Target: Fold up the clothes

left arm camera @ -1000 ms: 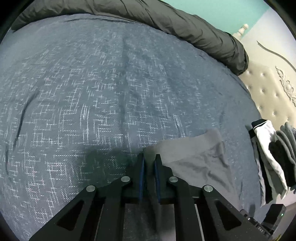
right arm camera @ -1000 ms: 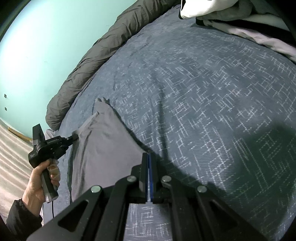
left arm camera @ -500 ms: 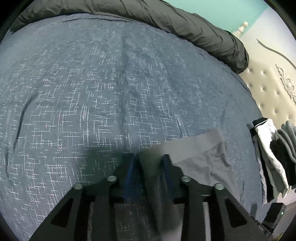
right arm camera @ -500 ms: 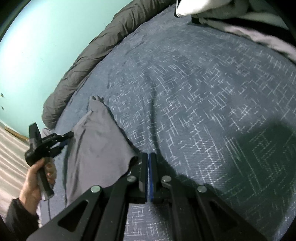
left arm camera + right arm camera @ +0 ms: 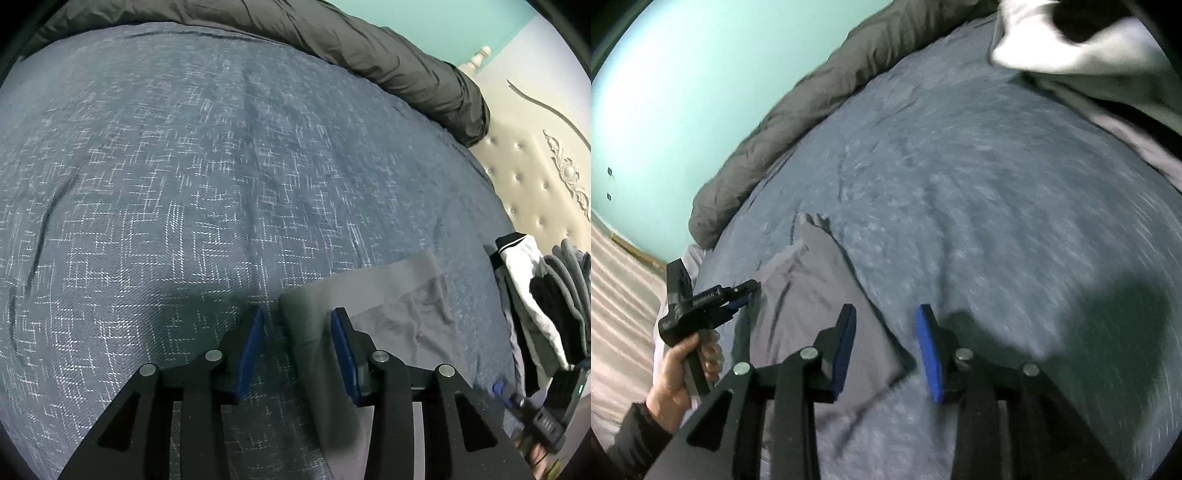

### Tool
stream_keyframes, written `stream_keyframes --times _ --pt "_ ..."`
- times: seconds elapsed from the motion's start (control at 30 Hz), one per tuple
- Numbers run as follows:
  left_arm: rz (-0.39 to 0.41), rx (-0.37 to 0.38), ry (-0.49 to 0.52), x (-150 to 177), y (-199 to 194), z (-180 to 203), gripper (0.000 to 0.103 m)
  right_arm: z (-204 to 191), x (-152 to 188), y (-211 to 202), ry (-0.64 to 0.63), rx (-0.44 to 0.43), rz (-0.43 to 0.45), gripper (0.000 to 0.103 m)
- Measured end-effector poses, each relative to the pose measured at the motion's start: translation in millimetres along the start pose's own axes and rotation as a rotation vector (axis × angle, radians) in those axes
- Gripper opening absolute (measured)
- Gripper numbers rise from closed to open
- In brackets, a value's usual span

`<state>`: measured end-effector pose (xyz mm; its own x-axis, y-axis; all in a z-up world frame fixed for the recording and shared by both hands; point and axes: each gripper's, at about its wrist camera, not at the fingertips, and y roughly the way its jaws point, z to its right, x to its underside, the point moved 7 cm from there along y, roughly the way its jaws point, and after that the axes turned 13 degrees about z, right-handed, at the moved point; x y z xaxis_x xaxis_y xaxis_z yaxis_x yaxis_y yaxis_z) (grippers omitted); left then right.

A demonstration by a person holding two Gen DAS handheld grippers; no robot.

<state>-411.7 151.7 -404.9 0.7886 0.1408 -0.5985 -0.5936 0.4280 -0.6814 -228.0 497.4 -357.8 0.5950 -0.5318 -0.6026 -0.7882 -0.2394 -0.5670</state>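
The grey garment (image 5: 399, 314) lies flat on the blue patterned bedspread (image 5: 184, 184), low and right of centre in the left wrist view and lower left in the right wrist view. The left gripper (image 5: 297, 350) has its jaws parted, a corner of the cloth between the blue pads but not pinched. The right gripper (image 5: 886, 347) has just been opening, and its pads stand clear of the garment's edge below them, so both have let go. The fabric looks thin, light and limp, wrinkling easily; it would probably sag from any single grip, so corners or the hem edge seem the best places to pinch. The left view alone shows the pile of clothes (image 5: 535, 295) at the right edge and the tufted headboard (image 5: 535, 177); only the right view shows the person's hand (image 5: 683, 373) on the other tool's handle.
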Motion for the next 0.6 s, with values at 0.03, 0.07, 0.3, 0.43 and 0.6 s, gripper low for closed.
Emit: stream_keyframes --times 0.03,0.07,0.3,0.43,0.6 --pt "-0.002 0.001 0.003 0.2 0.9 0.6 0.041 -8.4 -6.2 10.6 -0.018 -0.007 -0.025 0.036" --pt "-0.003 0.001 0.005 0.2 1.8 0.7 0.041 -15.9 -11.6 20.0 -0.034 -0.014 -0.048 0.037" --pt "0.003 0.024 -0.027 1.1 1.4 -3.2 0.041 -60.6 -45.8 85.5 -0.108 -0.039 -0.156 0.048" --pt "0.007 0.025 -0.028 1.9 1.3 -2.3 0.041 -75.7 -53.8 120.3 -0.088 -0.058 -0.203 0.048" --pt "0.013 0.027 -0.025 2.9 2.0 -0.6 0.041 -80.8 -56.6 152.0 -0.113 -0.031 -0.242 0.048"
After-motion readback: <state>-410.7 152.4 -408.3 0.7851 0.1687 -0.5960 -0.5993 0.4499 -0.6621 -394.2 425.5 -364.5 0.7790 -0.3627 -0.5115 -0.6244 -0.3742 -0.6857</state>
